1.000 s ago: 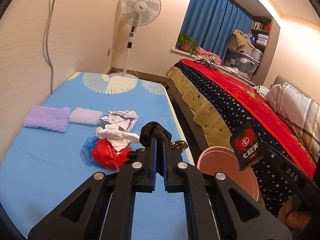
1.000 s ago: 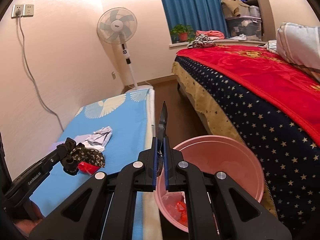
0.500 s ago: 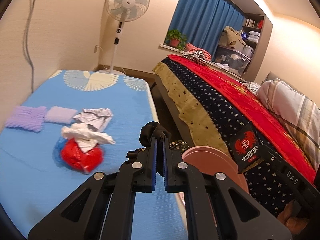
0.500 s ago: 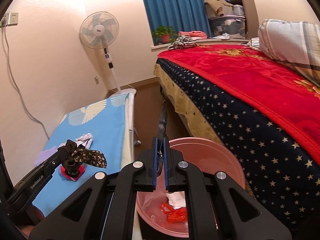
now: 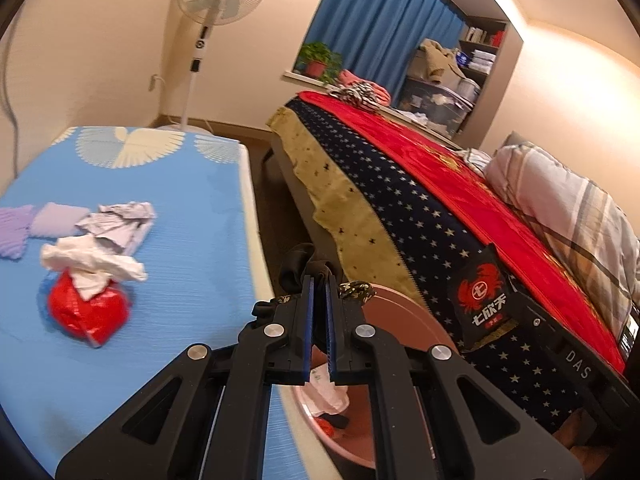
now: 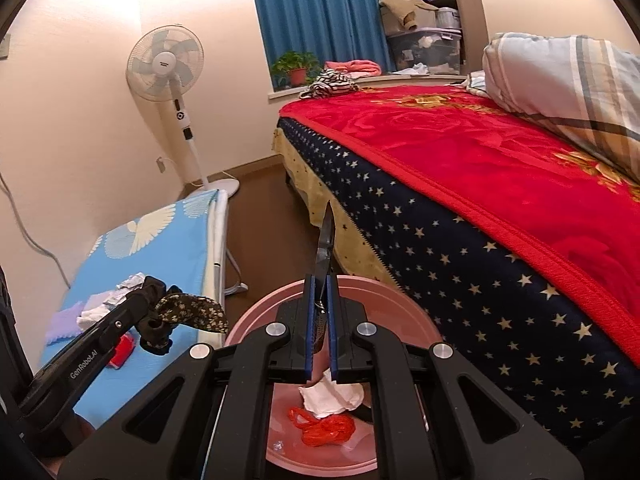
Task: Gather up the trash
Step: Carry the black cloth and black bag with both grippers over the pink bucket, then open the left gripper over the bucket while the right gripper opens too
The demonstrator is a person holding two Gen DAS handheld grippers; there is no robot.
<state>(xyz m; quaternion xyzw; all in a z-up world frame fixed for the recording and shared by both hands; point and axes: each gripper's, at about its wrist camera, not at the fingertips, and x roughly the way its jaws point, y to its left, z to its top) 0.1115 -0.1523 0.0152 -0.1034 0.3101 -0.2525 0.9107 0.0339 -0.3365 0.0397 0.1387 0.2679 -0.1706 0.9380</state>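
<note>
Black wrapper (image 6: pixel 325 240) pinched in right gripper (image 6: pixel 320 280) (above pink bin (image 6: pixel 400 312)).

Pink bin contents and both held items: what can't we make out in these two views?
- Pink bin: right wrist view, the right tool covers most of the inside; only white paper and a red bag show.
- Black snack packet: right wrist view shows it edge-on, print unreadable.
- Floral black cloth in the left tool: left wrist view, fingers hide most.
</note>
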